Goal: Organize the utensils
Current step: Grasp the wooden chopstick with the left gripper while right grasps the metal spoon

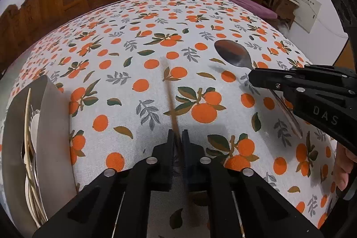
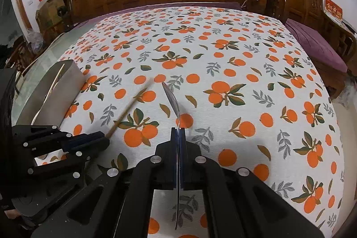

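Pinching a thin chopstick (image 1: 170, 95) near its end, the left gripper (image 1: 178, 137) risks it pivoting loose; the right gripper (image 2: 178, 133) clamps a spoon (image 2: 173, 102) above the table's (image 2: 223, 55) near edge.

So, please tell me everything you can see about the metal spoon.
The metal spoon is shiny, silver-coloured steel with an oval bowl and a long flat handle. The right gripper is shut on the handle near its middle, so the bowl sticks out ahead and the handle end trails back between the fingers. From the right wrist it appears edge-on. It seems held above the orange-patterned tablecloth, casting a faint shadow; only the gripper visibly touches it.
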{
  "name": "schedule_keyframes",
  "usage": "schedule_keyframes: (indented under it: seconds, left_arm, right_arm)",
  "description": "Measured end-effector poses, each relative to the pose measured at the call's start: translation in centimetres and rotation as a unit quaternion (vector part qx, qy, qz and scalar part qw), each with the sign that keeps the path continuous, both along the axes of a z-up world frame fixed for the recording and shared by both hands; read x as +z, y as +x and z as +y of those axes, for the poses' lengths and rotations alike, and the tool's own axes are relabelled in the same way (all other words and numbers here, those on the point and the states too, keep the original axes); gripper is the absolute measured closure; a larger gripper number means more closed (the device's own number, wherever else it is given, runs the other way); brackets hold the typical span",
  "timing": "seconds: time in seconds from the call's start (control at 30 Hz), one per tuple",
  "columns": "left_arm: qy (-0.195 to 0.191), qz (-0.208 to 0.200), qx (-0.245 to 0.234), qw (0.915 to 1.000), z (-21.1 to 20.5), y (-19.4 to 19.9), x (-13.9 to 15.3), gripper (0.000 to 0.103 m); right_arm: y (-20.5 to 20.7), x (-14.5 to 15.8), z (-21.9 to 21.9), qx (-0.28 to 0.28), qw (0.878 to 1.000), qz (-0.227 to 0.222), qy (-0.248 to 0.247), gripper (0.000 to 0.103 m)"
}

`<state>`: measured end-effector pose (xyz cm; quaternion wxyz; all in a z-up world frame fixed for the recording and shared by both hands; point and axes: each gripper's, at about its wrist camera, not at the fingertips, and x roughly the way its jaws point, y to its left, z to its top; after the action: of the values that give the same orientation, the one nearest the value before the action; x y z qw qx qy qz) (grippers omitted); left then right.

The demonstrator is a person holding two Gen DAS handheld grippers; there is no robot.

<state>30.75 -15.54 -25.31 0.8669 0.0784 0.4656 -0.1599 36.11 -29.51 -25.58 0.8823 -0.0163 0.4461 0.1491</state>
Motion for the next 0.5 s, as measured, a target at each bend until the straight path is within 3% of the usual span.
schedule_keyframes:
  seconds: [0.5]
  left_arm:
    - [0.001,-0.026,0.013,0.9996,2.3,-1.5,3.3,0.098]
  right_arm:
    - [-1.2,1.8,2.0,0.027,0.999,-0.021,0.009,0.101]
